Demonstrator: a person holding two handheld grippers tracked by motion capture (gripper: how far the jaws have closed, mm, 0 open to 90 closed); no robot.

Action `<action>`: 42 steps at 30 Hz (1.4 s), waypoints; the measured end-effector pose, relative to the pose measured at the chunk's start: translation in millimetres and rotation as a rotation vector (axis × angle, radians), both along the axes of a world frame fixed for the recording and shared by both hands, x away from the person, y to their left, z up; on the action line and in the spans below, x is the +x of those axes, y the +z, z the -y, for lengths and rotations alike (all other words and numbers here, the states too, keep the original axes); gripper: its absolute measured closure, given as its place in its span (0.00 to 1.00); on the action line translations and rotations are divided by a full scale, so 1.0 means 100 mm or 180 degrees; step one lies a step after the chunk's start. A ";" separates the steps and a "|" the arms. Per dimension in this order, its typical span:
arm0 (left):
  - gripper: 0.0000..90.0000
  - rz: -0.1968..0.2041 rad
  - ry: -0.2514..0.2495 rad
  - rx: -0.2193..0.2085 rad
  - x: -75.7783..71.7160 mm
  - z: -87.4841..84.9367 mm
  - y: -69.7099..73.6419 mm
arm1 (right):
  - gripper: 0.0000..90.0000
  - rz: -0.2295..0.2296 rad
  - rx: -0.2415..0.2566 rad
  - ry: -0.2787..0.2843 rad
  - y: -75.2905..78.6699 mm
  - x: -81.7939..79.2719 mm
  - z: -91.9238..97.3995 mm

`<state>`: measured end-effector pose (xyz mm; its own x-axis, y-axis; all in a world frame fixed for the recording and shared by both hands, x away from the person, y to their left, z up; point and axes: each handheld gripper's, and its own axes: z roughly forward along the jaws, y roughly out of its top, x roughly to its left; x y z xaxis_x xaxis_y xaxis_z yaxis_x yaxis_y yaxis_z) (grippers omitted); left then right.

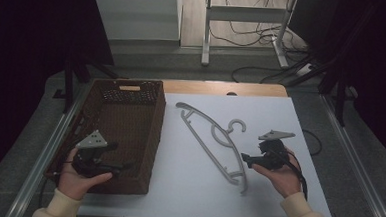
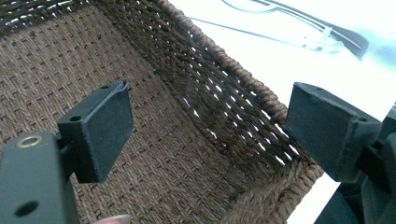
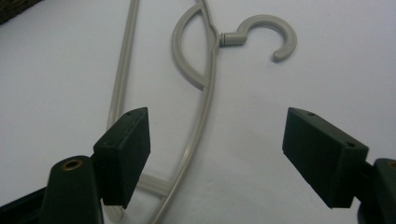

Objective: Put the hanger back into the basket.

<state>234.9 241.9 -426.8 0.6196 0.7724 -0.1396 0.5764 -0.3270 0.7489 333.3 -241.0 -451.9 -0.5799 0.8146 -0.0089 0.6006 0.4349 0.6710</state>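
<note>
The grey plastic clothes hanger (image 1: 214, 139) lies flat on the white desk (image 1: 276, 203) at the centre of the frame, its hook toward the right. The right gripper (image 1: 246, 159), jaws spread and holding nothing, hangs just beside the hanger's lower end (probably not touching yet). The left gripper (image 1: 123, 166), jaws also spread, sits over the woven basket (image 1: 131, 93) at lower left. The reach for the hanger seems in hand; next, the jaws must straddle its thin bar and pinch.
</note>
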 end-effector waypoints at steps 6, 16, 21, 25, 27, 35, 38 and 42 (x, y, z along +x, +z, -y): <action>0.17 0.0007 -0.0008 0.0009 0.00 0.01 0.01 | 0.28 -0.0074 -0.0090 -0.0045 -0.07 0.20 -0.08; 0.17 -0.0006 -0.0023 0.0016 0.01 0.03 0.00 | 0.32 -0.0167 -0.0191 -0.0104 -0.18 0.53 -0.28; 0.17 -0.0019 -0.0019 0.0021 0.00 0.03 -0.02 | 0.35 -0.0259 -0.0210 -0.0133 -0.29 0.71 -0.40; 0.17 -0.0009 -0.0021 0.0025 0.00 0.04 -0.01 | 0.36 -0.0281 -0.0233 -0.0139 -0.33 0.80 -0.45; 0.17 -0.0003 -0.0028 0.0028 0.00 0.04 -0.01 | 0.39 -0.0299 -0.0241 -0.0166 -0.36 0.87 -0.53; 0.17 0.0012 -0.0022 0.0015 -0.01 0.04 0.00 | 0.49 -0.0425 -0.0361 -0.0209 -0.47 1.03 -0.66; 0.17 0.0020 -0.0023 0.0022 -0.01 0.03 0.00 | 0.59 -0.0513 -0.0488 -0.0212 -0.55 1.05 -0.70; 0.17 0.0003 -0.0006 0.0026 0.00 0.03 -0.02 | 0.76 -0.0579 -0.0454 -0.0185 -0.53 1.05 -0.69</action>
